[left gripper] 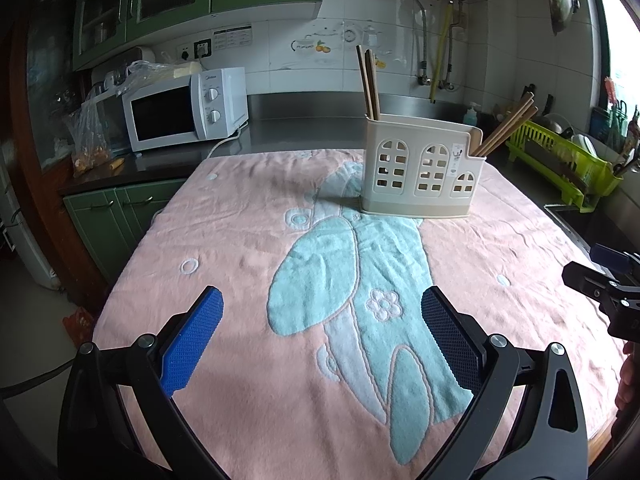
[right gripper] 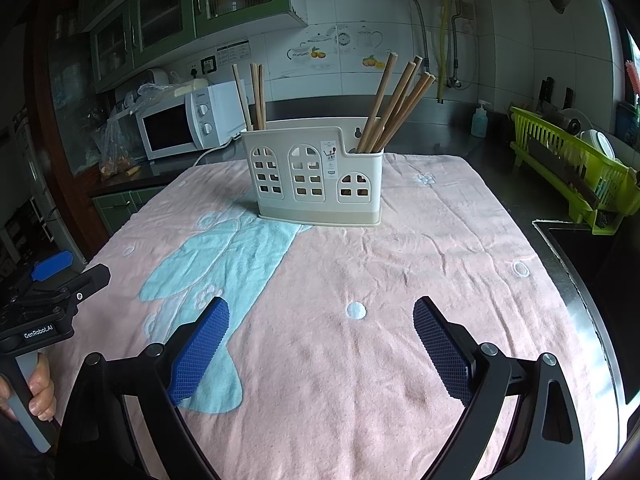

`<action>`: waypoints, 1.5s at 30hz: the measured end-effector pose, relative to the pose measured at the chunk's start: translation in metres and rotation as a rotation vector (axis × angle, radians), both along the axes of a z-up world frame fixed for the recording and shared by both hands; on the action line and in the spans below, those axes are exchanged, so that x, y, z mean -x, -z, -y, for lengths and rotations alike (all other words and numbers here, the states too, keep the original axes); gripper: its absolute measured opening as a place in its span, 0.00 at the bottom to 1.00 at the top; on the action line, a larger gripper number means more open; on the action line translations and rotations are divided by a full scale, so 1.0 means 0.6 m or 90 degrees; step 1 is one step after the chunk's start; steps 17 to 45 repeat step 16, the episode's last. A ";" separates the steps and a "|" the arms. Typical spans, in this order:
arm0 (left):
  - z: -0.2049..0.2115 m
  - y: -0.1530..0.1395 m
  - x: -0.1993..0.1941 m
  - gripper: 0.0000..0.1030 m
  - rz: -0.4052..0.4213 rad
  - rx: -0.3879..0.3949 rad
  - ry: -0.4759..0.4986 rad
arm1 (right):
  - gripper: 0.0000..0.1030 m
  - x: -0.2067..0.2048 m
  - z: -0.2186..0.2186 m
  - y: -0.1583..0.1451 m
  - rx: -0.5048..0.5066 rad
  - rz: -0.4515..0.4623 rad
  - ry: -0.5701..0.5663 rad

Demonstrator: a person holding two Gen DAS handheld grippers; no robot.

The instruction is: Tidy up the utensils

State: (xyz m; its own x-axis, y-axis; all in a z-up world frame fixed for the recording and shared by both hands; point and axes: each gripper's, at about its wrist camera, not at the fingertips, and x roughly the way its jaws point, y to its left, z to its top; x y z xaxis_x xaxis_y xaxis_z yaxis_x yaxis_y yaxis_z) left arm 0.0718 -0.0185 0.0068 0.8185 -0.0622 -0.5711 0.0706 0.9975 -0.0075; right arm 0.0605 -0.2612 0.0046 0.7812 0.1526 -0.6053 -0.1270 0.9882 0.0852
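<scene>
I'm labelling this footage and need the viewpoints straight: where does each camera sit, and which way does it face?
Left wrist: on the left tongs, low over the pink towel, facing the holder and the microwave; its own open blue pads show, and the right tongs at the right edge.
Right wrist: on the right tongs, facing the same holder; open pads show, and the left tongs with a hand at the left edge.
Shared: towel, holder with chopsticks, microwave, green rack.
</scene>
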 end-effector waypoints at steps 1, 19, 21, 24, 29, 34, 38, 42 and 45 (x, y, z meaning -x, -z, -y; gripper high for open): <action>0.000 0.000 0.000 0.95 0.000 0.000 0.000 | 0.88 0.000 0.000 0.000 0.000 0.000 0.000; -0.001 0.002 -0.001 0.95 -0.004 0.003 -0.001 | 0.88 0.001 -0.001 0.001 0.000 -0.001 -0.002; -0.001 0.002 -0.001 0.95 -0.004 0.003 -0.001 | 0.88 0.001 -0.001 0.001 0.000 -0.001 -0.002; -0.001 0.002 -0.001 0.95 -0.004 0.003 -0.001 | 0.88 0.001 -0.001 0.001 0.000 -0.001 -0.002; -0.001 0.002 -0.001 0.95 -0.004 0.003 -0.001 | 0.88 0.001 -0.001 0.001 0.000 -0.001 -0.002; -0.001 0.002 -0.001 0.95 -0.004 0.003 -0.001 | 0.88 0.001 -0.001 0.001 0.000 -0.001 -0.002; -0.001 0.002 -0.001 0.95 -0.004 0.003 -0.001 | 0.88 0.001 -0.001 0.001 0.000 -0.001 -0.002; -0.001 0.002 -0.001 0.95 -0.004 0.003 -0.001 | 0.88 0.001 -0.001 0.001 0.000 -0.001 -0.002; -0.001 0.002 -0.001 0.95 -0.004 0.003 -0.001 | 0.88 0.001 -0.001 0.001 0.000 -0.001 -0.002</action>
